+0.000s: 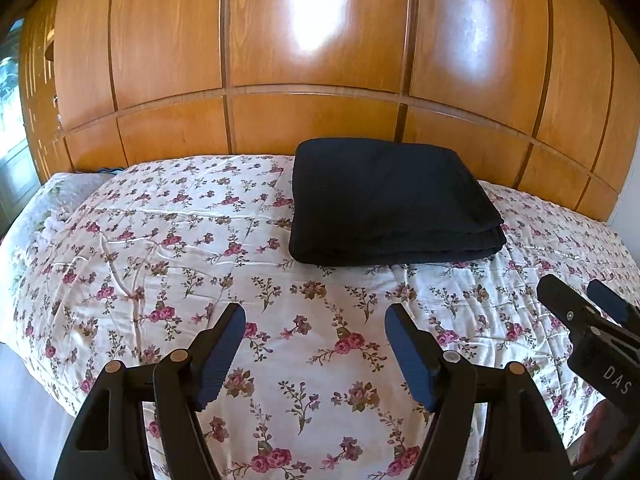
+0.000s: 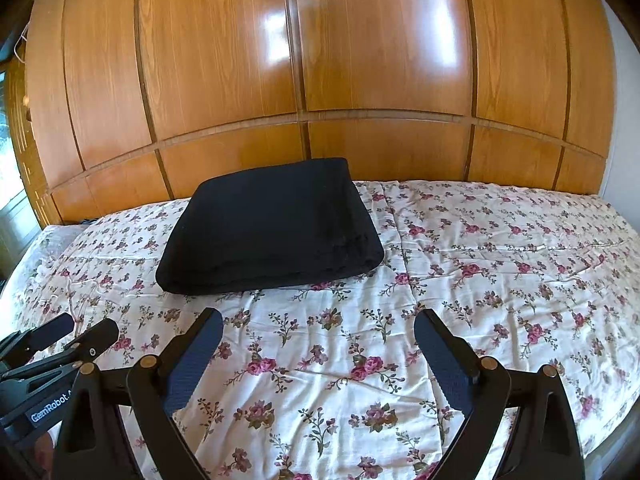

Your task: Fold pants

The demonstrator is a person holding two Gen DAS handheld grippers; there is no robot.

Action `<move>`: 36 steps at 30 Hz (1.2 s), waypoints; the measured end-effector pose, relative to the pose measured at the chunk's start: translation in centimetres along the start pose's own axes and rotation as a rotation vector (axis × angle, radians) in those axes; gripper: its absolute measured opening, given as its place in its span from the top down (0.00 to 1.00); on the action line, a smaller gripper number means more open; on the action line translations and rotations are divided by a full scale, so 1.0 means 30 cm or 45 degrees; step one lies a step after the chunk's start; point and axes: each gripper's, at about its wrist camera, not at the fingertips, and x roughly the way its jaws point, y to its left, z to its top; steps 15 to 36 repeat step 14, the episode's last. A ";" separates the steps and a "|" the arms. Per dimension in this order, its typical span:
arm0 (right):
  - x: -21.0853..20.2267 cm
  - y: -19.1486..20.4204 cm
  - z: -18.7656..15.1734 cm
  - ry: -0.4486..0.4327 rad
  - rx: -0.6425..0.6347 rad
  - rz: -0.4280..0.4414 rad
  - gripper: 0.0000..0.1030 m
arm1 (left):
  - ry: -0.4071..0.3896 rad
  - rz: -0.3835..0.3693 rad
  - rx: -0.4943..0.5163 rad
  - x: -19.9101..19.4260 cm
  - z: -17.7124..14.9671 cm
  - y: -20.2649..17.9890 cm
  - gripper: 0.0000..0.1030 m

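Both grippers, left gripper and right gripper, have jaws spread wide, nothing between them, hovering over the floral bedspread. Folded black pants lie at 12 o'clock, near the wooden wardrobe, clear of both.

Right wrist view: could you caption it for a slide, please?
Open right gripper poised above floral bedspread, folded black pants ahead.

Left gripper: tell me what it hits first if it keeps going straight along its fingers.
Most likely the floral bedspread. The left gripper is open, holds nothing, and tilts down toward bare cover short of the folded black pants. Depth is hard to judge through the fisheye.
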 end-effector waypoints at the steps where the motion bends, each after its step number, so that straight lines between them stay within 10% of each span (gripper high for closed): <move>1: 0.001 0.000 0.000 0.001 0.000 0.000 0.06 | 0.001 0.001 0.000 0.000 0.000 0.000 0.29; 36: 0.011 0.003 -0.008 0.018 0.001 0.003 0.06 | 0.037 0.008 -0.008 0.022 -0.010 0.004 0.29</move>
